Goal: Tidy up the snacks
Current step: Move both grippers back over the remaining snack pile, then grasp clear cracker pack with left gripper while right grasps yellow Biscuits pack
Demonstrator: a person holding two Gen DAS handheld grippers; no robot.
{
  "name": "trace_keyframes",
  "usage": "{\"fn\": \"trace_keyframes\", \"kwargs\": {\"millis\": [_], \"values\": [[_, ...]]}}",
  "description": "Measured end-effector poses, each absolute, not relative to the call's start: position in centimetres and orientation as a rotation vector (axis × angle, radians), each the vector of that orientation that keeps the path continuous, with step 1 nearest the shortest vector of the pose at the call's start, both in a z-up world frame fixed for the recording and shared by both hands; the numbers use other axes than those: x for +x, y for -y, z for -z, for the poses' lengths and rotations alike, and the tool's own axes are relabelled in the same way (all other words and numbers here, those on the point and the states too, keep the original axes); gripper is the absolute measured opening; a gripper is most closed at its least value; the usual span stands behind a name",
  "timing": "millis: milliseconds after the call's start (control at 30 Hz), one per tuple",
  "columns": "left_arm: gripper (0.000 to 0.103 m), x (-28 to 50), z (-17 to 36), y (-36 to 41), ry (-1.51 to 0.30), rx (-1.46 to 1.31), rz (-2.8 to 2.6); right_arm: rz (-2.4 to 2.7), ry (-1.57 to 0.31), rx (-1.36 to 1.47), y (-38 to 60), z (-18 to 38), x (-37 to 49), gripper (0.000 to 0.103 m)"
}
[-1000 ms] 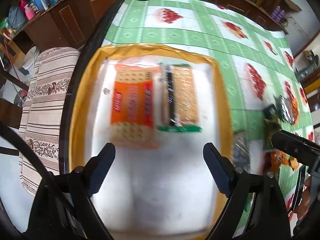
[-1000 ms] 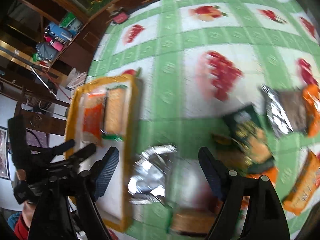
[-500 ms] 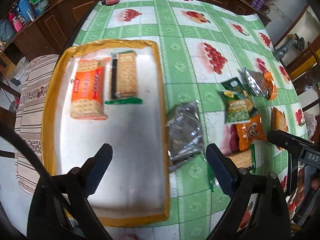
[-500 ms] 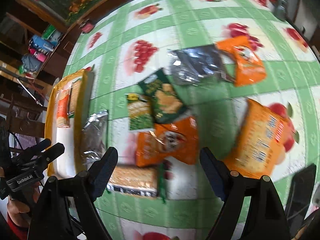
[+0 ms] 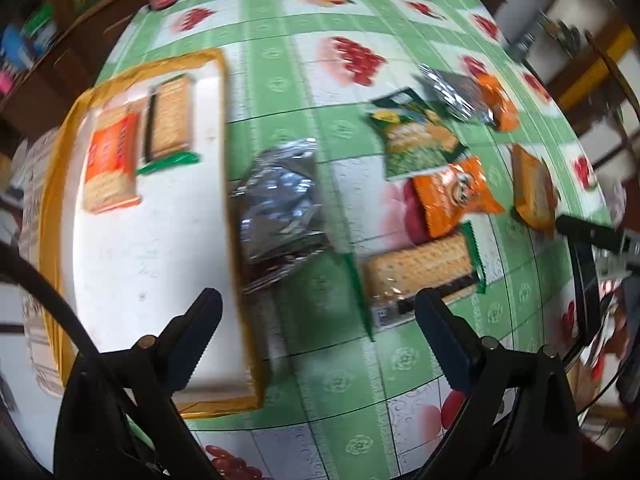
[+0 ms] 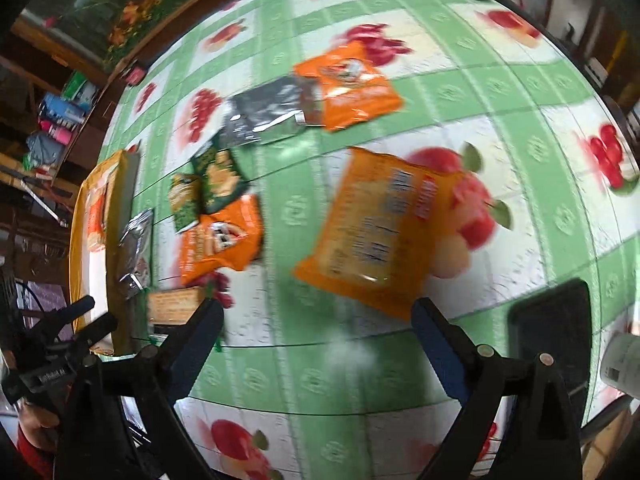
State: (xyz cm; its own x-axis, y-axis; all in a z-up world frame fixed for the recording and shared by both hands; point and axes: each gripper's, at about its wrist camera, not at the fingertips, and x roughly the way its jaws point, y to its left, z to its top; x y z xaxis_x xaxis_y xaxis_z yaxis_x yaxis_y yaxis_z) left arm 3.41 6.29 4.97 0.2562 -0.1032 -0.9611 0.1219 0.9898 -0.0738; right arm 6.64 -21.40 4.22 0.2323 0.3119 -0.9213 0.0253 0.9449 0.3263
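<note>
Both open tongs blurred above snack packets

A lived-in home, most likely a dining or family room.

A desk is covered with a green-and-white plastic cloth printed with fruit. Dark wooden cabinets cluttered with bottles and household items are seen behind it, a large flower picture is hung beside them, and a striped cushioned seat is placed at the desk's edge.
</note>
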Motion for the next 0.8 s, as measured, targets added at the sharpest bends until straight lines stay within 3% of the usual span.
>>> {"fn": "trace_keyframes", "kwargs": {"millis": [567, 800], "values": [[0.097, 4.5, -2.2, 1.4, -1.313, 0.396, 0.455, -0.114, -1.360, 0.346, 23.7, -2.8, 8.1, 0.095], [0.099, 6.4, -1.5, 2.7, -1.327, 0.404, 0.551, -0.087, -1.384, 0.356, 23.4, -2.2, 9.3, 0.096]]}}
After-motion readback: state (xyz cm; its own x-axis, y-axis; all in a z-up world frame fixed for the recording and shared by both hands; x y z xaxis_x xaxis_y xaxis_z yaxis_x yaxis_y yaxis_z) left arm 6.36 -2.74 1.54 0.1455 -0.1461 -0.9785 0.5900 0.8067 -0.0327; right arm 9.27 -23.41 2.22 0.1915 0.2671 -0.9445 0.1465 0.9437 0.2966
